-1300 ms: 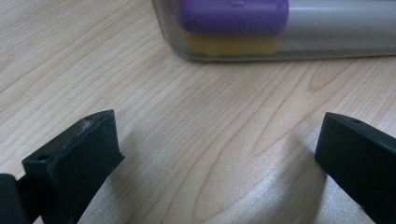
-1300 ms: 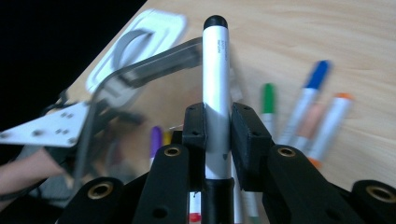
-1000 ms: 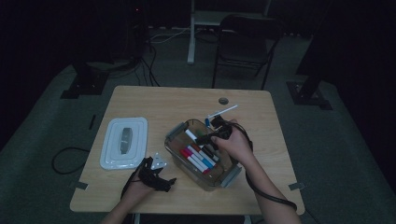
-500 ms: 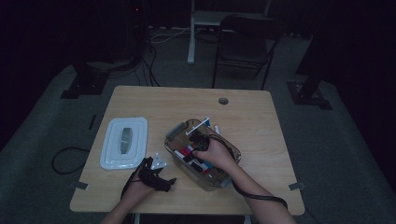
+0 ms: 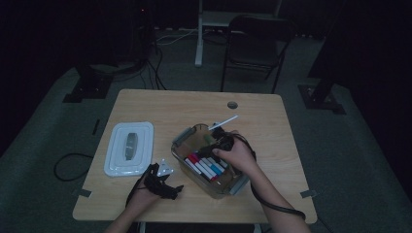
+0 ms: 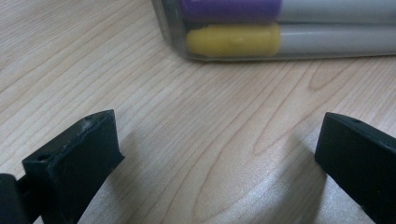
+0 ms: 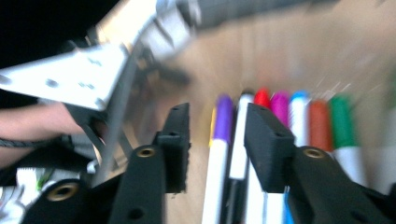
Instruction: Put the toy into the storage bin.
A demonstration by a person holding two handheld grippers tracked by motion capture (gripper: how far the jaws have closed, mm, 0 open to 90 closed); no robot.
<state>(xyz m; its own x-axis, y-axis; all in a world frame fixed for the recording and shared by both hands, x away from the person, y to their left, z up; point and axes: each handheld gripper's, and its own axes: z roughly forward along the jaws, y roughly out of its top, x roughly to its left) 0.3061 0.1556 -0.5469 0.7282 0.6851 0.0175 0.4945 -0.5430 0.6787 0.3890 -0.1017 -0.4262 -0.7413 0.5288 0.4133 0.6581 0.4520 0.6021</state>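
While both grippers' fingers stand spread, seven markers in one box, one lid.

A dim room with grey carpet floor; a black folding chair stands beyond the wooden worktop, cables trailing nearby
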